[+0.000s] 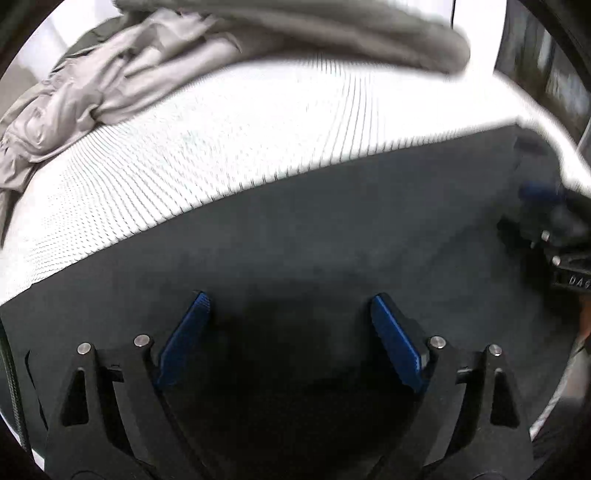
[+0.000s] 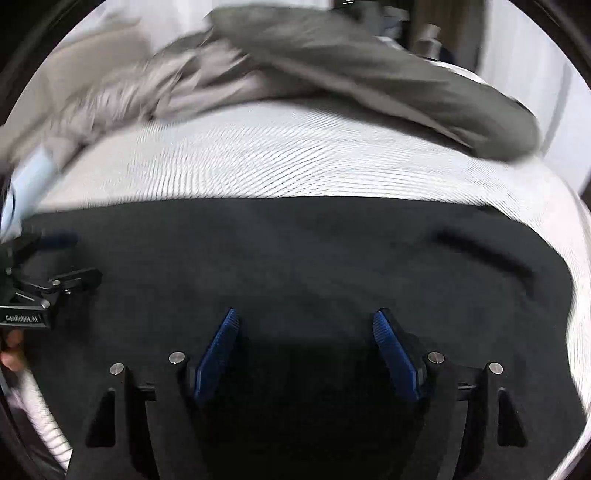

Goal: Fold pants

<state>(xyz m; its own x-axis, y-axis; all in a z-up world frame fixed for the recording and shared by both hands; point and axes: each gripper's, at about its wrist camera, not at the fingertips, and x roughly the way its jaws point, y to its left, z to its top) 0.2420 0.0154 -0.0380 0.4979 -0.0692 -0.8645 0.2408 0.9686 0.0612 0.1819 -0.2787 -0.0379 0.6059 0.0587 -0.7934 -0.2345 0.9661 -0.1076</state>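
Black pants [image 1: 332, 229] lie spread flat across the near part of a bed. In the left wrist view my left gripper [image 1: 291, 301] hovers over the dark cloth with its blue pads wide apart and nothing pinched between them. The right wrist view shows the same pants [image 2: 314, 251], with a shallow crease toward their right side. My right gripper [image 2: 306, 314] stands open above them, its pads not pressing on anything. Each gripper shows in the other's view: the right gripper [image 1: 554, 225] at the right edge, the left gripper [image 2: 48, 280] at the left edge.
The bed has a white sheet with fine stripes [image 1: 221, 140] [image 2: 295, 158] beyond the pants. At its far side lie a crumpled light grey garment [image 1: 92, 92] [image 2: 129, 85] and a darker grey garment [image 1: 332, 33] [image 2: 369, 66]. A person's fingers [image 2: 13, 354] show at the left edge.
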